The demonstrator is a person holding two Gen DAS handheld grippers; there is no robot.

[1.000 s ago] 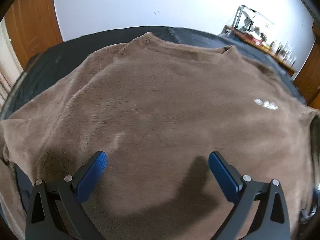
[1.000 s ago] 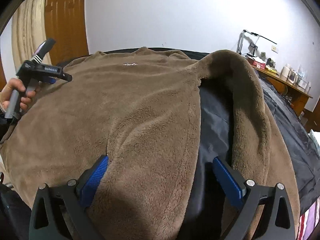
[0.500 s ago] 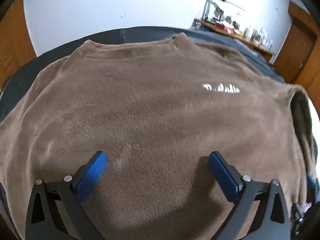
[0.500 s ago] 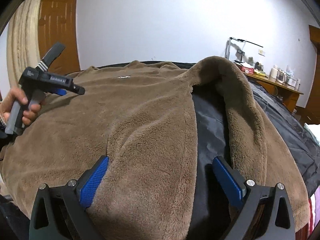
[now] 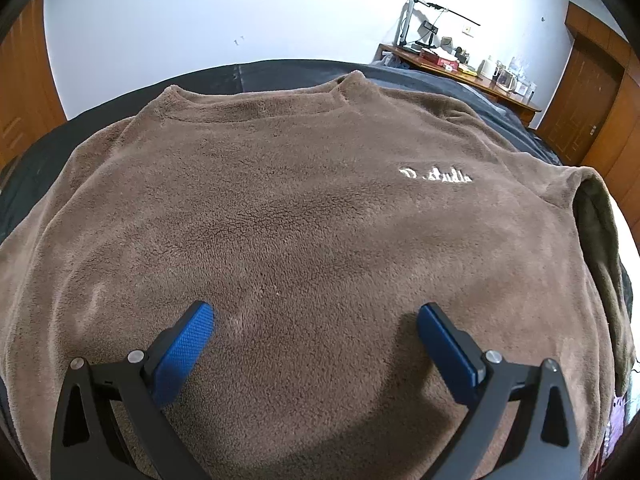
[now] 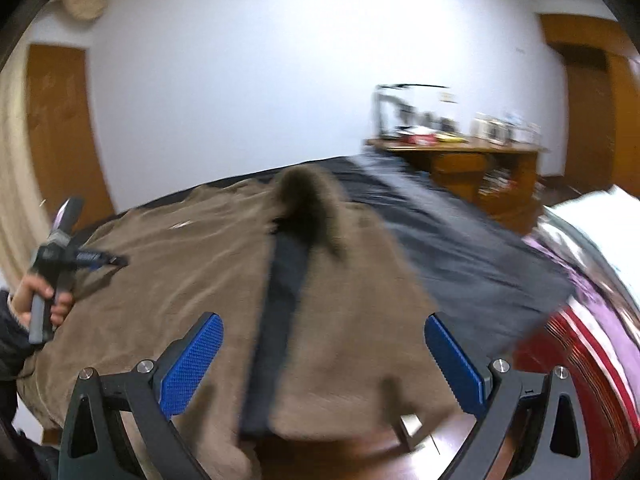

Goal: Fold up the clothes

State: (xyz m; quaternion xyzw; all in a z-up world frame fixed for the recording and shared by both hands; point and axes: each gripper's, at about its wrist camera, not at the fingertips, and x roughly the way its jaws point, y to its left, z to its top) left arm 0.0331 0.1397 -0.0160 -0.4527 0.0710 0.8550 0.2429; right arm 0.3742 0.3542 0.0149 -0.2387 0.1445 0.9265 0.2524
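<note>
Fleecy brown sweater (image 5: 304,220) lies flat; each hand-held gripper (image 5: 314,320) (image 6: 322,332) gapes wide, empty.

Fuzzy matt fleece sweater (image 5: 304,216); knurled blue fingers (image 5: 184,344); glossy wood desk (image 5: 460,76).

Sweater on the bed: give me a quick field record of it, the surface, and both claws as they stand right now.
garment: brown fleece sweater, spread flat, front up, collar at the far edge
marking: white script logo on the chest
sleeve: one sleeve lies alongside the body, a dark gap between them
surface: black bed cover
left claw: open, empty, above the lower body
right claw: open, empty, above the sleeve; view blurred
folds done: none visible
</note>
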